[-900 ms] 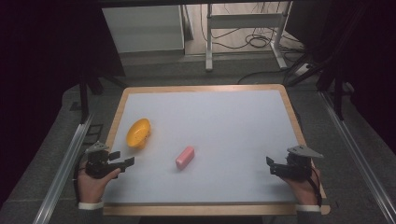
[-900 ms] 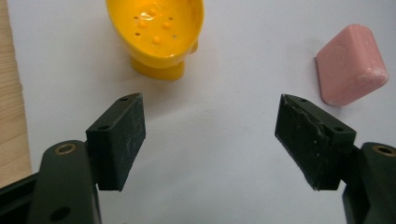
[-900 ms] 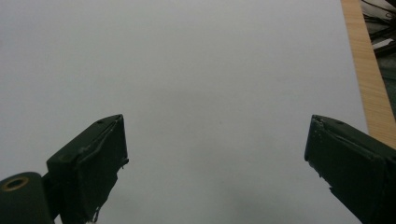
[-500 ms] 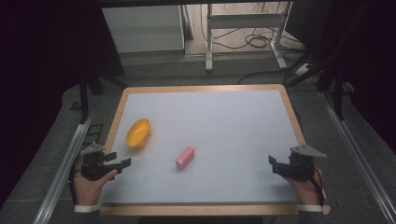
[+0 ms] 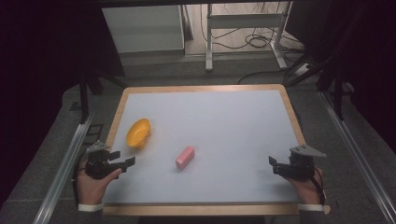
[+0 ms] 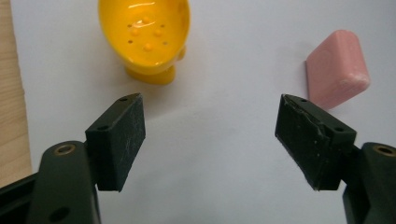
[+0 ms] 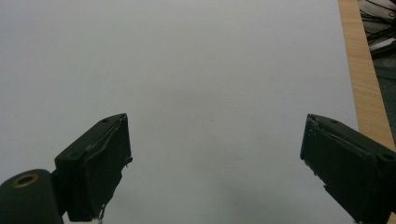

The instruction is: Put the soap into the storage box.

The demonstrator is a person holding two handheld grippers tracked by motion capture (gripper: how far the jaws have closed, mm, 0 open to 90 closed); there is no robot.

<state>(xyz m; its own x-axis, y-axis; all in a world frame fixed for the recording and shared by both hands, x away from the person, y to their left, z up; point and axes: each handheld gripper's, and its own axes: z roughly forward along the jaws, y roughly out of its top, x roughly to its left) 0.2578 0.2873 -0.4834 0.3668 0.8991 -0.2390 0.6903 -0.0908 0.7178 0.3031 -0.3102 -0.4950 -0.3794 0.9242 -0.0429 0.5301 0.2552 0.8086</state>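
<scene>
Lying across the middle of the high view is the white table [image 5: 224, 140], edged by a pale wooden rim, and it is carrying just two small things on its left half. The person's hands are coming in from the near edge, one at each bottom corner, each holding a gripper low over the surface.

The left gripper [image 5: 122, 161] is hovering near the front left corner, and its jaws are standing wide apart with nothing between them. The right gripper [image 5: 272, 164] is hovering near the front right corner, well apart from both things, and its jaws are likewise gaping over bare white surface.

The yellow dish [image 5: 138, 132] is sitting upright close to the left rim, just beyond the left gripper. In the left gripper view its hollow is showing small bumps and holes, and it is resting on a short foot [image 6: 148, 32].

The pink soap bar [image 5: 185, 157] is lying flat on the table to the right of the dish, apart from it, and slanting toward the far right.
</scene>
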